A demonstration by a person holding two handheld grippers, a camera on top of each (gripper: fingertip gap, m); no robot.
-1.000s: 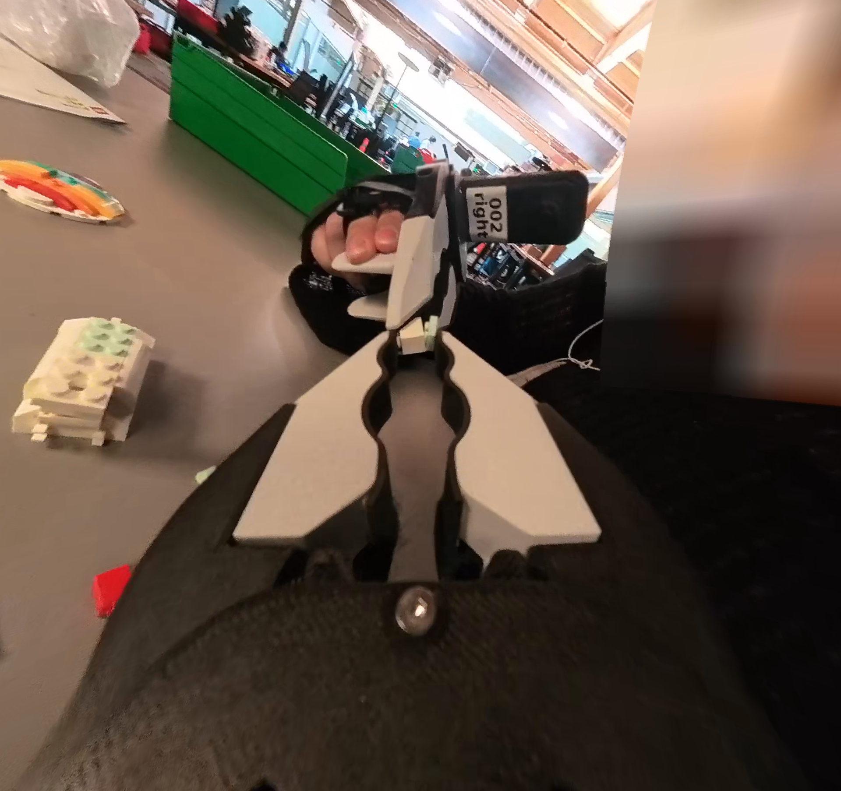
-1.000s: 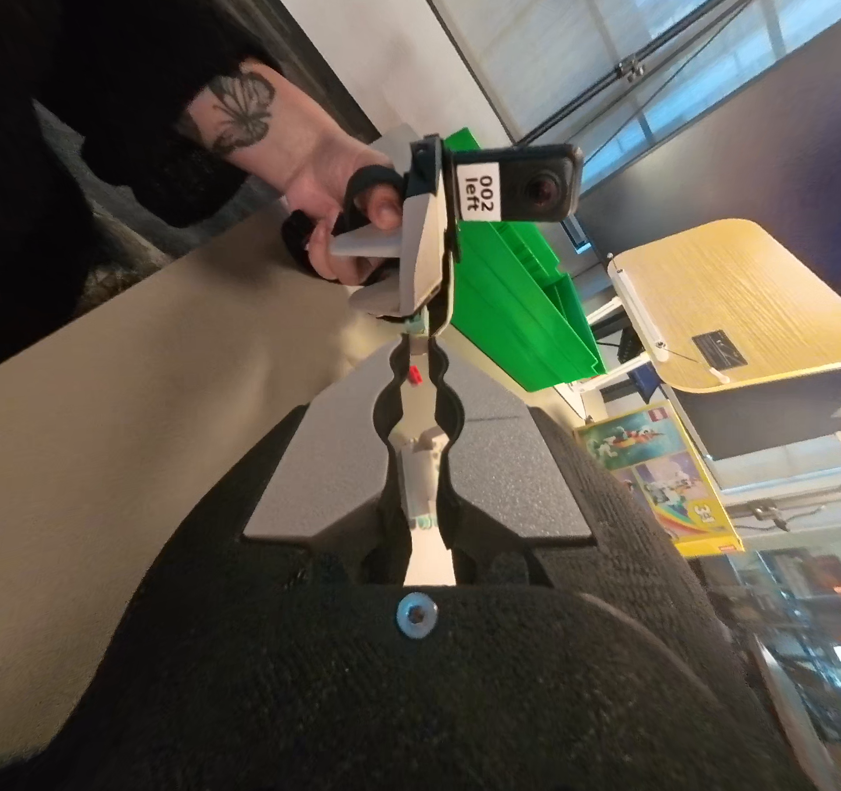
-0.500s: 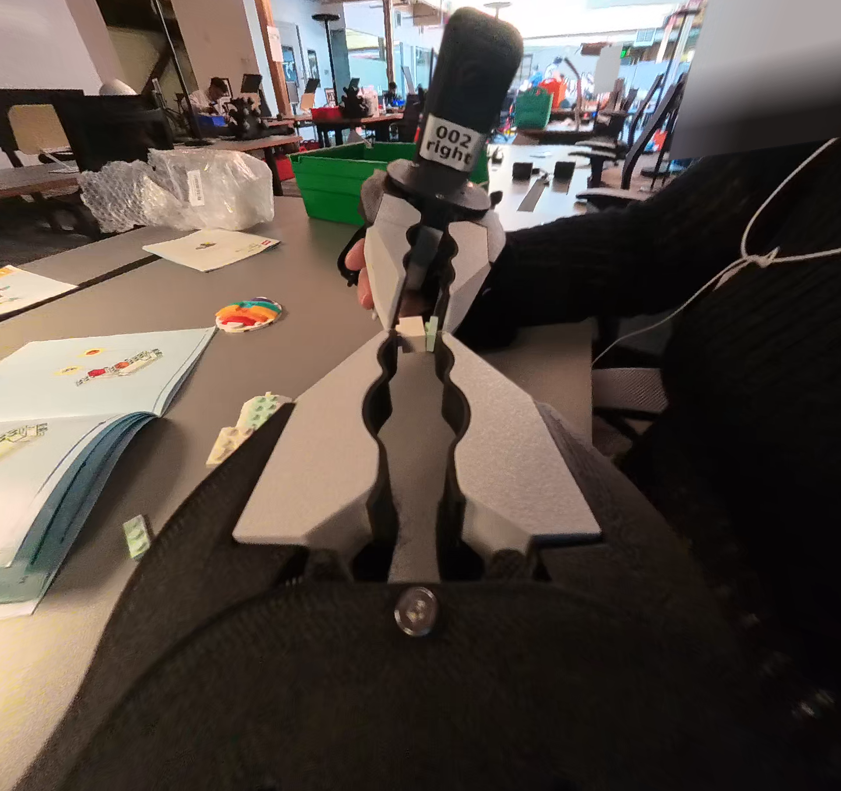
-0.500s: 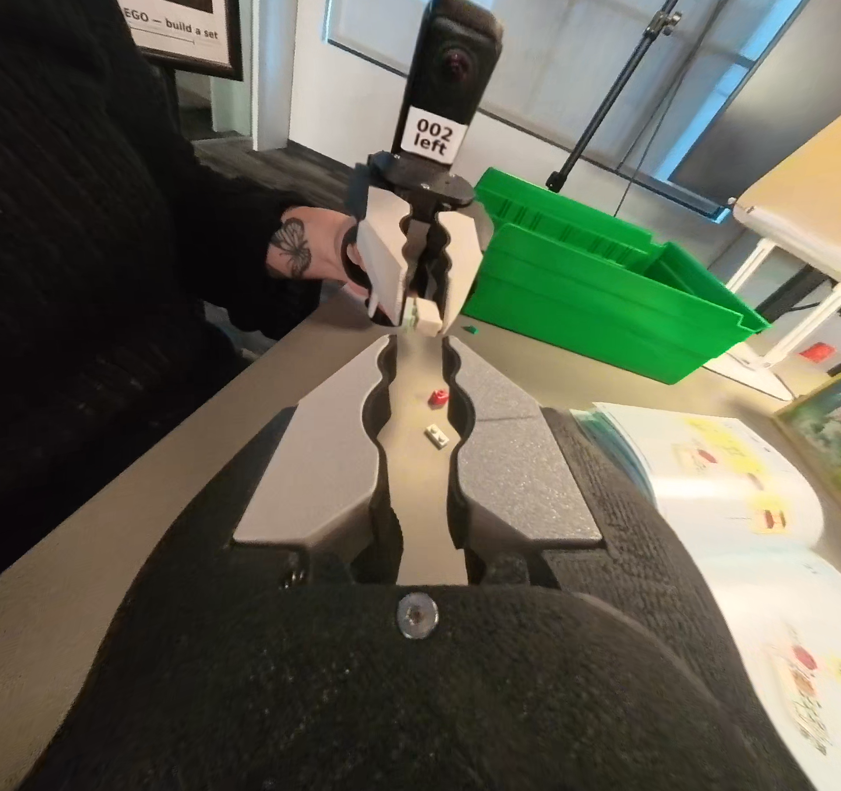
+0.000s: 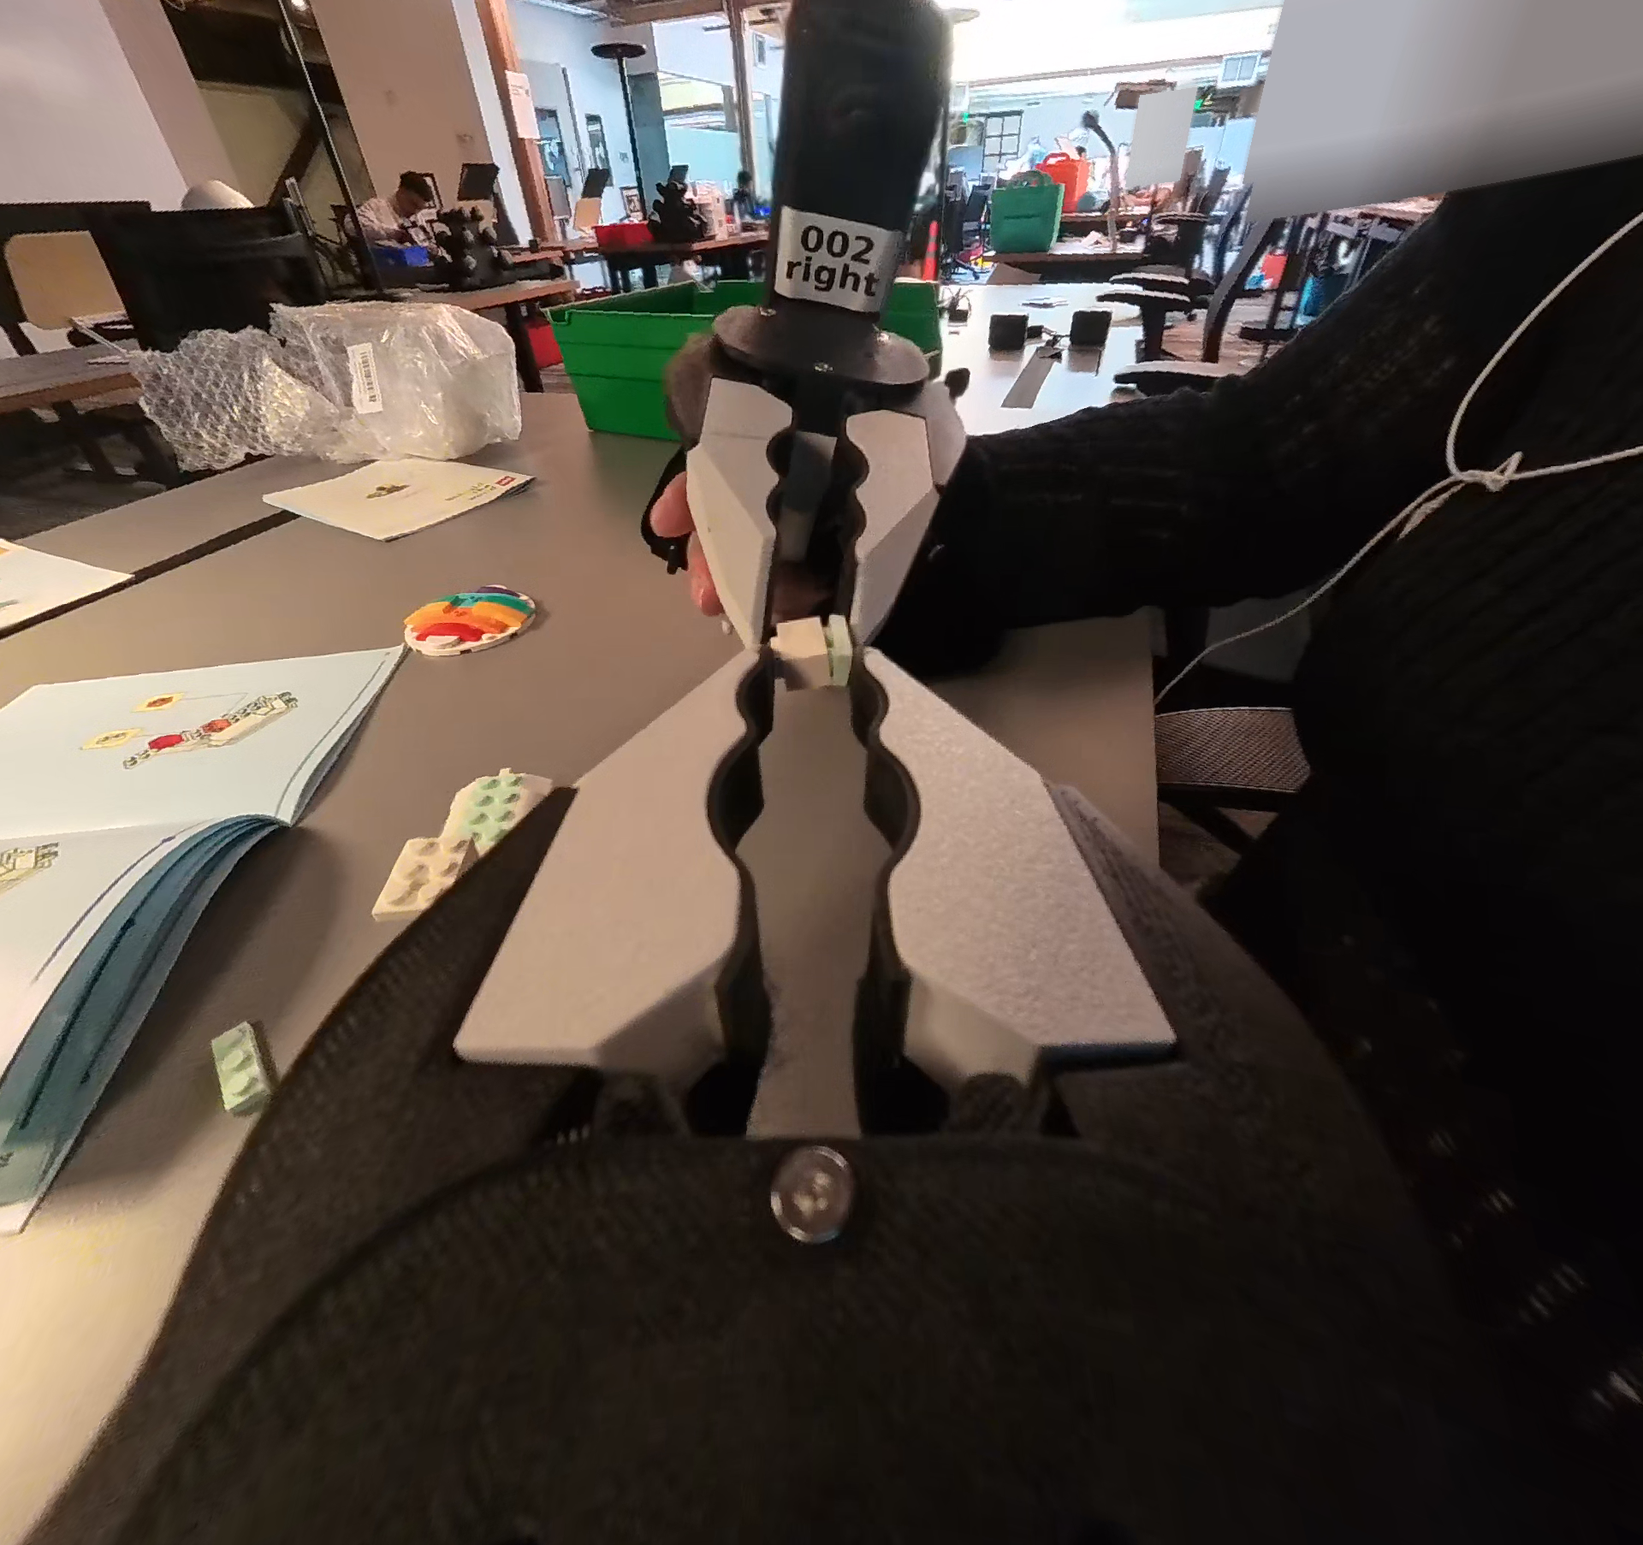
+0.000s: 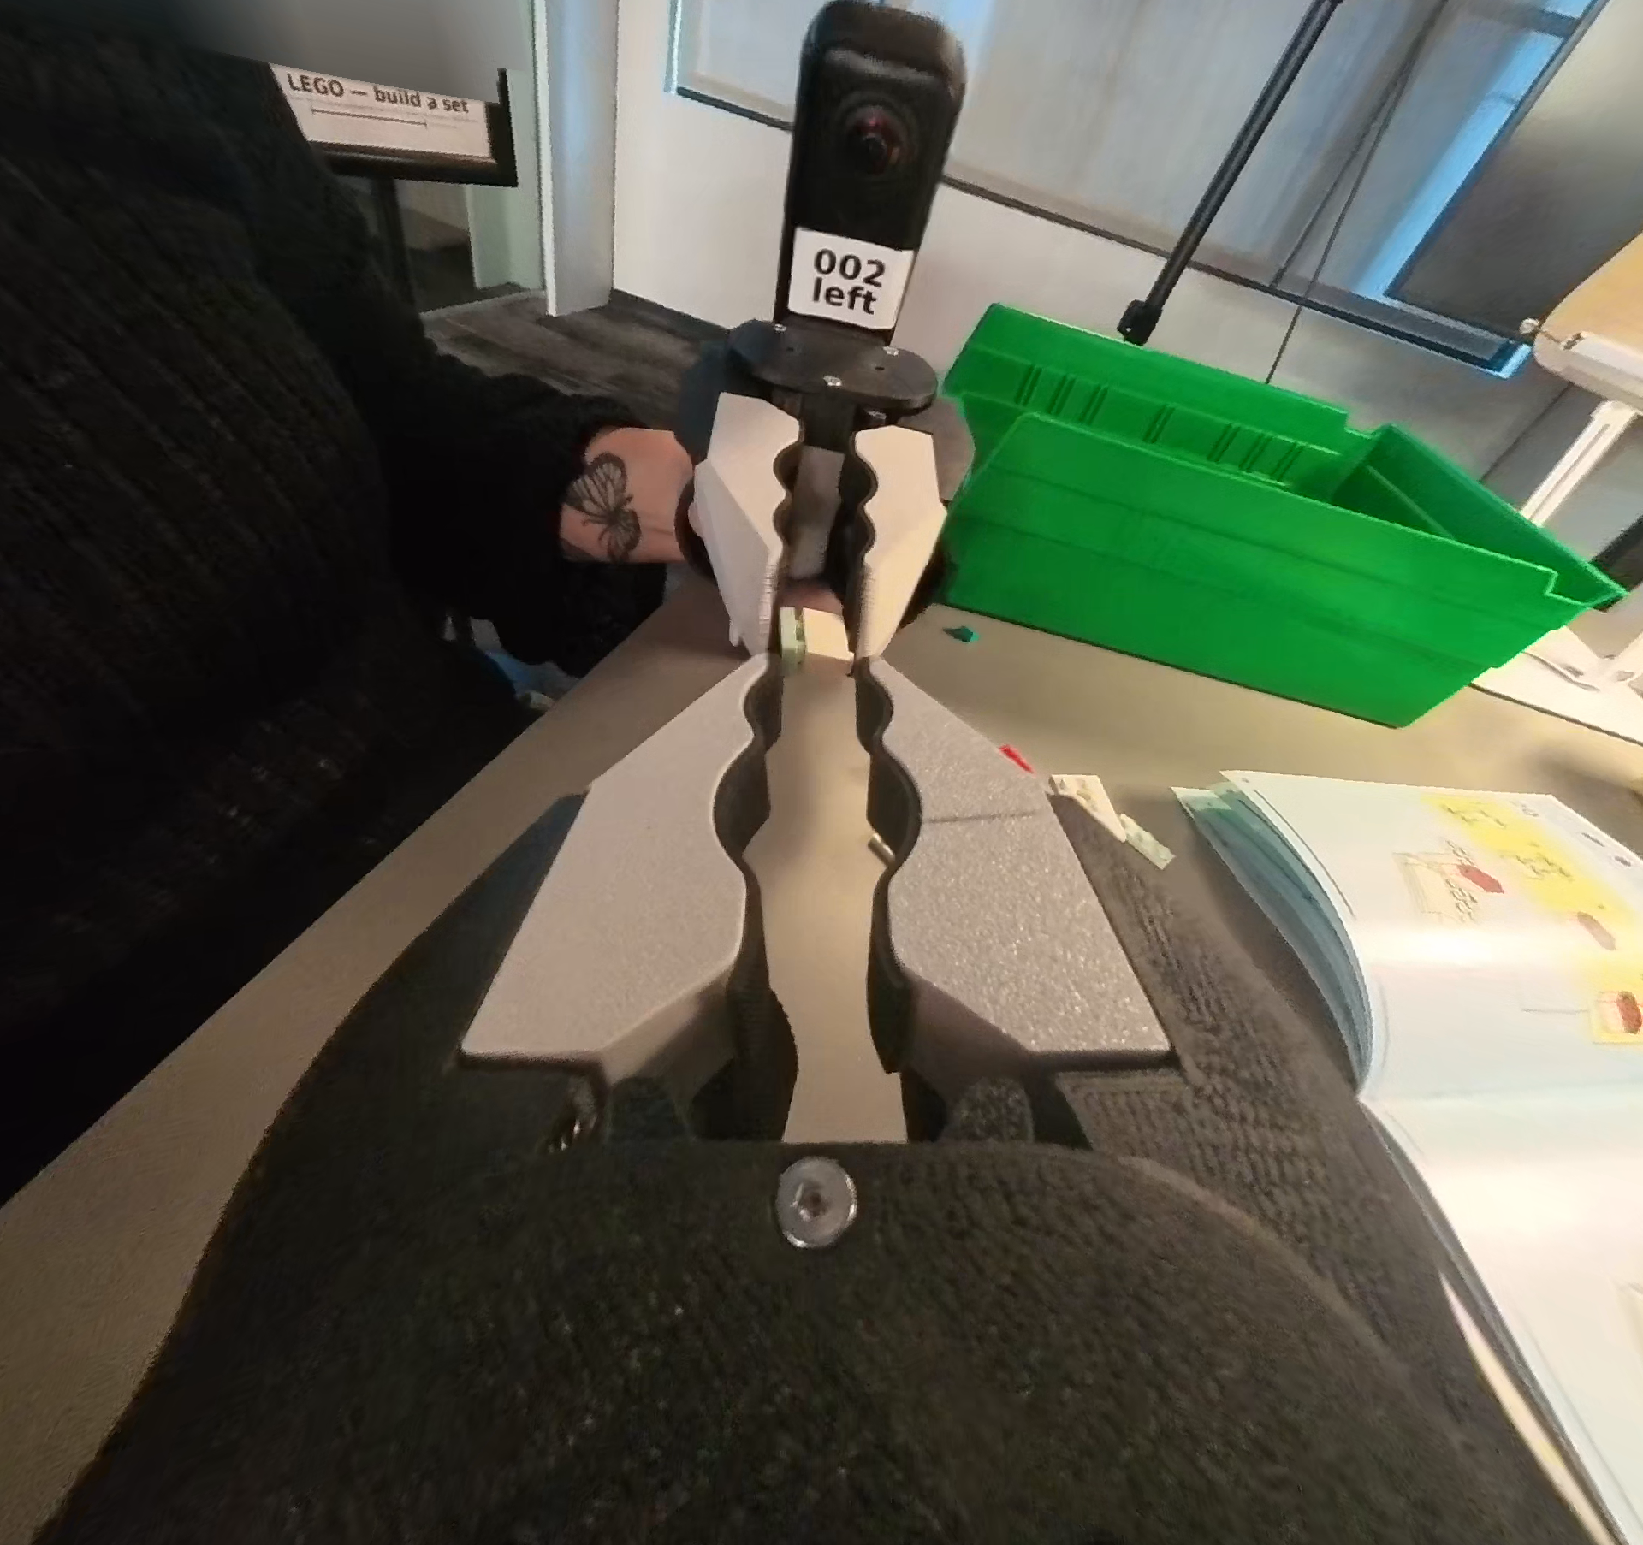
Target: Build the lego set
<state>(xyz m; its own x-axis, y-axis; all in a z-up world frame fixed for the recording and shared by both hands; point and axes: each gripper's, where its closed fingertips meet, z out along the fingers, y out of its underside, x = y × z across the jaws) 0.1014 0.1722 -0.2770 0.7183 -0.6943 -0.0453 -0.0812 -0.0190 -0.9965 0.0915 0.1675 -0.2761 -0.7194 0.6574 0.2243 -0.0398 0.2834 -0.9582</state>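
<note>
Change: 1 s ago both views were rolled sideways; now you hold both tongs upright, tip to tip above the bench (image 5: 551,542).
L tongs (image 5: 811,674): clenched on white-and-green piece (image 5: 811,651).
R tongs (image 6: 816,662): clenched on the same piece from the opposite side; can't tell which carries the load.
Piece: in the air btwn the two tips, green plate against white brick.
Meaning: prob. the two bits are pressed together, so the sub-step looks about done.
Next: prob. goes onto the mint-and-white build (image 5: 462,836), beside the open booklet (image 5: 160,773).
</note>
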